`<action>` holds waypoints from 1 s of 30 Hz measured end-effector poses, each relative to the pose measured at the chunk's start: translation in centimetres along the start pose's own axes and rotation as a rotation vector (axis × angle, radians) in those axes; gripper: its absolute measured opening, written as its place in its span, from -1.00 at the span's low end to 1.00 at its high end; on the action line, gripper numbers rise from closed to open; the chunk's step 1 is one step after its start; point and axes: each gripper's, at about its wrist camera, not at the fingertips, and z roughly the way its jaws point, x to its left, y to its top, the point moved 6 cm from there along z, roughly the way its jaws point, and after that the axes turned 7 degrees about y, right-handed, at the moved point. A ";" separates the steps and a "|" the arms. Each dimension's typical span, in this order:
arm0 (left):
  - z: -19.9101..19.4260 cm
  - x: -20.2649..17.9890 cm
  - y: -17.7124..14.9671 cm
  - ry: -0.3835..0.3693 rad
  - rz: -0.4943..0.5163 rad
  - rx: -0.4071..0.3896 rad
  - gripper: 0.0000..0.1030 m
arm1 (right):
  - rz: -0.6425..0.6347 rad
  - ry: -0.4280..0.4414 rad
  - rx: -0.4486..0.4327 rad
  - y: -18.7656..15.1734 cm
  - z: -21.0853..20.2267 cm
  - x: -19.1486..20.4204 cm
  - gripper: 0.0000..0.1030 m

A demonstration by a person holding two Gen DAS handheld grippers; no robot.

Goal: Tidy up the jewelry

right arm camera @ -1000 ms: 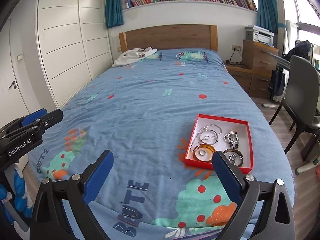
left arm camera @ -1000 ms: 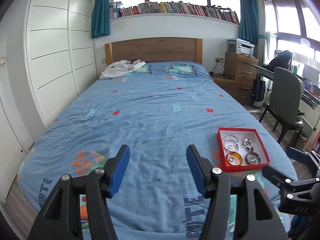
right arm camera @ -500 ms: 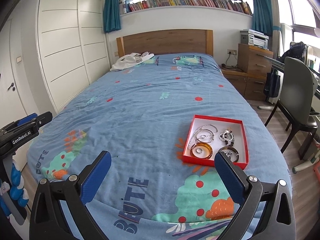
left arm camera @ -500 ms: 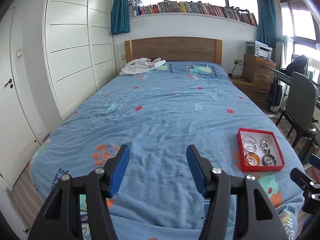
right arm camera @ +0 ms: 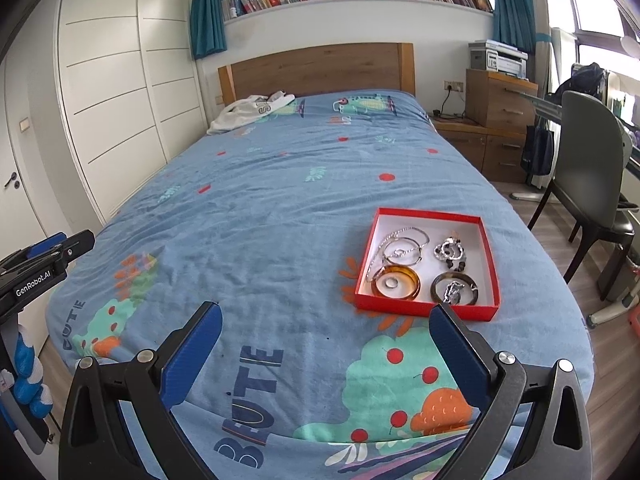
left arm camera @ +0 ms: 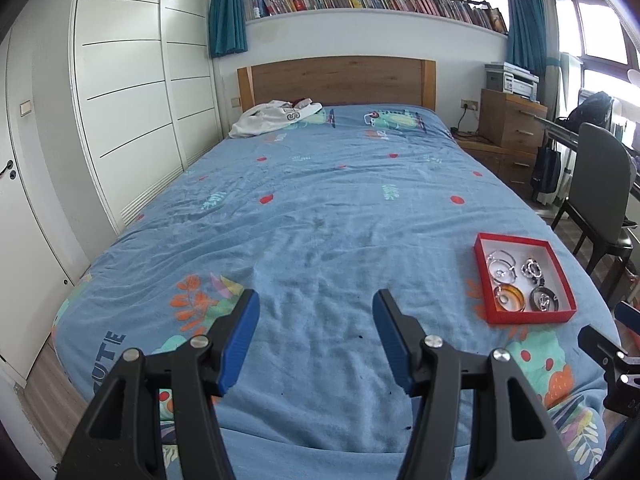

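Observation:
A red tray (right arm camera: 491, 259) (left arm camera: 480, 268) lies on the blue bedspread near the bed's right front corner. Inside it are thin silver bangles (right arm camera: 402, 248), a chunky silver chain (right arm camera: 451, 251), an amber bangle (right arm camera: 395, 283) and a dark bangle (right arm camera: 454, 290) with a small silver piece inside. My right gripper (right arm camera: 326, 326) is open and empty above the bed's foot, the tray just beyond its right finger. My left gripper (left arm camera: 316, 320) is open and empty over the bedspread, well left of the tray.
The bed (left arm camera: 320, 216) fills the middle, with white clothing (left arm camera: 276, 118) by the wooden headboard. White wardrobe doors (left arm camera: 128, 100) line the left side. A grey chair (right arm camera: 592, 160), a desk and a wooden dresser (right arm camera: 500, 100) stand to the right.
Both grippers have pulled back and risen, so more of the bed and room shows. The left view has swung leftward. The tray has not moved, and both grippers stay open.

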 end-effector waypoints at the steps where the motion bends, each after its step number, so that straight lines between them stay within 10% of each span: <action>1: 0.3 -0.1 -0.2 -0.001 0.003 0.006 0.10 | 0.000 0.000 0.004 -0.1 0.2 -0.1 0.98; 30: 3.5 -1.1 -2.6 -0.018 0.030 0.089 0.10 | 0.015 -0.007 0.069 -1.5 2.7 -1.1 0.98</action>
